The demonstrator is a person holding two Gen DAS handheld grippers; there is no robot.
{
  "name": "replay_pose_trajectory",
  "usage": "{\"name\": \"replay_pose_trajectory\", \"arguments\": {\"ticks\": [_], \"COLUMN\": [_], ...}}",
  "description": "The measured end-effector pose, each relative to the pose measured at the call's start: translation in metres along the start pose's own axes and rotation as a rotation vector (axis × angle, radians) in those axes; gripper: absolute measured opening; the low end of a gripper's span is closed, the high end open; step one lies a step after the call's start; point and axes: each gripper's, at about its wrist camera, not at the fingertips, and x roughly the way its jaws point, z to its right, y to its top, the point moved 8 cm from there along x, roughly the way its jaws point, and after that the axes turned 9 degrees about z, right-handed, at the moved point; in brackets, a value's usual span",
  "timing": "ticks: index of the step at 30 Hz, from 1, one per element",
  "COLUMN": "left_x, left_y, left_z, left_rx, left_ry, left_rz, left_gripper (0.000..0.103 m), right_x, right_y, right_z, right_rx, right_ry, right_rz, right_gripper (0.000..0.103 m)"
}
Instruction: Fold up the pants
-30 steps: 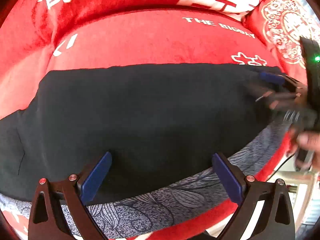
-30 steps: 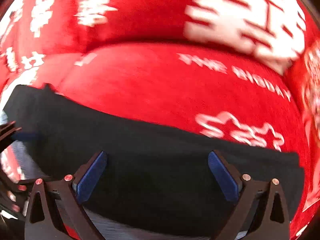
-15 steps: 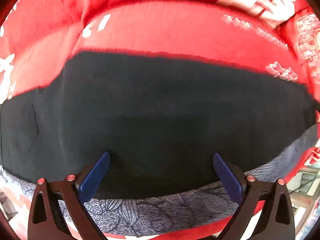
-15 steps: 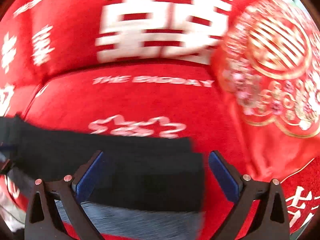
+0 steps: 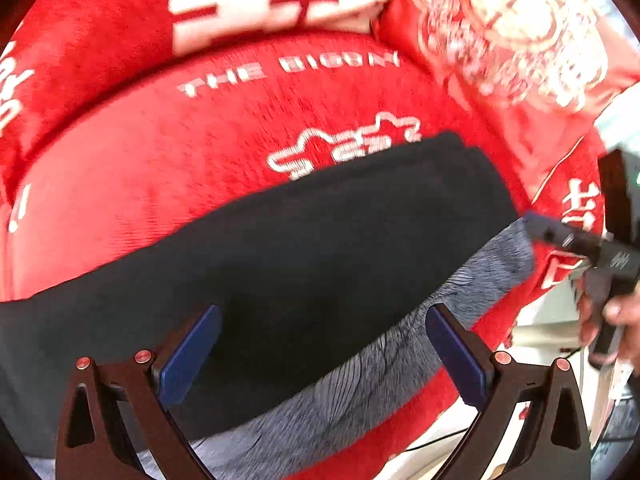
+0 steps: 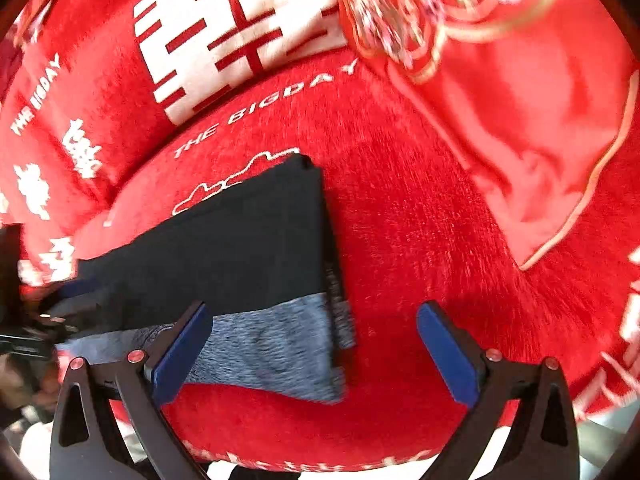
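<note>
Black pants point(image 5: 312, 248) lie flat in a long band across a red sofa seat, over a grey patterned cloth point(image 5: 360, 384) that sticks out along the near edge. My left gripper point(image 5: 324, 354) is open and empty, just above the pants' near edge. My right gripper point(image 6: 316, 350) is open and empty over the pants' right end point(image 6: 248, 240), where the hem and the grey cloth point(image 6: 272, 344) end. The right gripper also shows at the right of the left wrist view point(image 5: 580, 240), beside the pants' end.
The red sofa seat point(image 6: 420, 240) carries white lettering, with a red back cushion point(image 5: 100, 40) behind. A red embroidered pillow point(image 6: 520, 128) lies at the right. The seat's front edge point(image 6: 320, 452) drops to a pale floor.
Both views have swung right along the pants. The right gripper now looks at the pants' right end, and the left gripper has moved right toward it. Both stayed open.
</note>
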Motion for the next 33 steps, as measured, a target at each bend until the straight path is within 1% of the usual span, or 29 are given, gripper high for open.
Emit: {"name": "replay_pose_trajectory", "arguments": {"ticks": [1, 2, 3, 5, 6, 7, 8, 9, 11, 12, 13, 14, 15, 17, 19, 20, 21, 23, 24, 25, 26, 27, 28, 29, 30, 31, 32, 33], "left_x": [0.009, 0.011, 0.012, 0.011, 0.009, 0.008, 0.007, 0.009, 0.006, -0.002, -0.010, -0.021, -0.029, -0.028, -0.015, -0.006, -0.002, 0.001, 0.001, -0.001, -0.003, -0.007, -0.009, -0.010, -0.009, -0.006, -0.001, 0.007], "left_y": [-0.002, -0.006, -0.006, -0.004, -0.002, 0.001, 0.002, 0.004, 0.007, 0.009, 0.010, 0.012, 0.009, -0.004, -0.014, -0.022, -0.025, -0.025, -0.024, -0.021, -0.018, -0.014, -0.011, -0.009, -0.008, -0.010, -0.012, -0.018], "left_z": [-0.001, -0.004, -0.005, -0.005, -0.005, -0.005, -0.004, -0.004, -0.007, -0.013, -0.018, -0.022, -0.029, -0.045, -0.054, -0.061, -0.064, -0.061, -0.057, -0.054, -0.051, -0.047, -0.045, -0.041, -0.038, -0.037, -0.037, -0.038], "left_rx": [0.000, -0.001, 0.005, 0.014, 0.010, 0.003, 0.001, 0.002, 0.001, -0.012, -0.026, -0.049, -0.075, -0.111, -0.126, -0.141, -0.144, -0.092, -0.073, -0.078, -0.088, -0.103, -0.110, -0.111, -0.104, -0.094, -0.090, -0.078], "left_ry": [0.009, 0.017, 0.026, 0.033, 0.038, 0.039, 0.038, 0.044, 0.067, 0.099, 0.113, 0.119, 0.124, 0.152, 0.176, 0.189, 0.190, 0.222, 0.223, 0.203, 0.182, 0.159, 0.149, 0.135, 0.124, 0.123, 0.123, 0.136], "left_rz": [-0.019, -0.020, -0.015, -0.013, -0.007, 0.000, 0.001, -0.002, 0.004, 0.024, 0.048, 0.082, 0.099, 0.067, 0.029, 0.003, -0.001, 0.014, 0.006, -0.001, 0.001, 0.017, 0.027, 0.030, 0.025, 0.011, -0.005, -0.035], "left_gripper": [0.103, 0.103, 0.103, 0.103, 0.103, 0.103, 0.103, 0.103, 0.103, 0.103, 0.103, 0.103, 0.103, 0.103, 0.103, 0.103, 0.103, 0.103, 0.103, 0.103, 0.103, 0.103, 0.103, 0.103, 0.103, 0.103, 0.103, 0.103], "right_x": [0.013, 0.027, 0.030, 0.041, 0.030, 0.028, 0.022, 0.031, 0.032, 0.033, 0.030, 0.016, 0.002, -0.006, -0.004, -0.001, 0.009, 0.023, 0.038, 0.035, 0.030, 0.020, 0.011, 0.002, -0.005, -0.007, -0.007, -0.004], "right_y": [0.010, 0.017, 0.010, 0.027, 0.016, 0.017, 0.004, -0.003, -0.001, 0.006, 0.015, 0.021, 0.027, 0.036, 0.047, 0.053, 0.054, 0.034, 0.024, 0.025, 0.027, 0.030, 0.033, 0.035, 0.033, 0.028, 0.019, 0.013], "right_z": [0.003, 0.004, 0.003, -0.009, -0.023, -0.028, -0.034, -0.038, -0.041, -0.042, -0.049, -0.057, -0.071, -0.088, -0.097, -0.097, -0.089, -0.061, -0.049, -0.048, -0.048, -0.047, -0.045, -0.042, -0.038, -0.032, -0.022, -0.016], "right_rx": [0.008, 0.017, 0.017, -0.024, -0.025, -0.034, -0.061, -0.113, -0.160, -0.145, -0.143, -0.184, -0.249, -0.323, -0.348, -0.356, -0.348, -0.304, -0.258, -0.236, -0.213, -0.160, -0.129, -0.101, -0.067, -0.026, 0.029, 0.055], "right_ry": [0.059, 0.120, 0.138, 0.158, 0.188, 0.200, 0.185, 0.123, 0.083, 0.071, 0.095, 0.113, 0.123, 0.092, 0.071, 0.045, 0.014, -0.035, -0.038, -0.018, 0.005, 0.034, 0.047, 0.069, 0.126, 0.165, 0.184, 0.199], "right_rz": [-0.012, -0.037, -0.048, -0.012, -0.003, 0.002, -0.010, -0.053, -0.047, -0.067, -0.061, -0.021, 0.016, 0.045, 0.096, 0.129, 0.124, 0.014, -0.045, -0.028, -0.011, -0.001, 0.018, 0.047, 0.044, 0.008, -0.040, -0.070], "right_gripper": [0.102, 0.102, 0.102, 0.103, 0.098, 0.088, 0.081, 0.069, 0.061, 0.036, 0.026, 0.026, 0.026, 0.026, 0.026, 0.026, 0.025, 0.026, 0.028, 0.029, 0.032, 0.055, 0.088, 0.095, 0.098, 0.098, 0.098, 0.098]}}
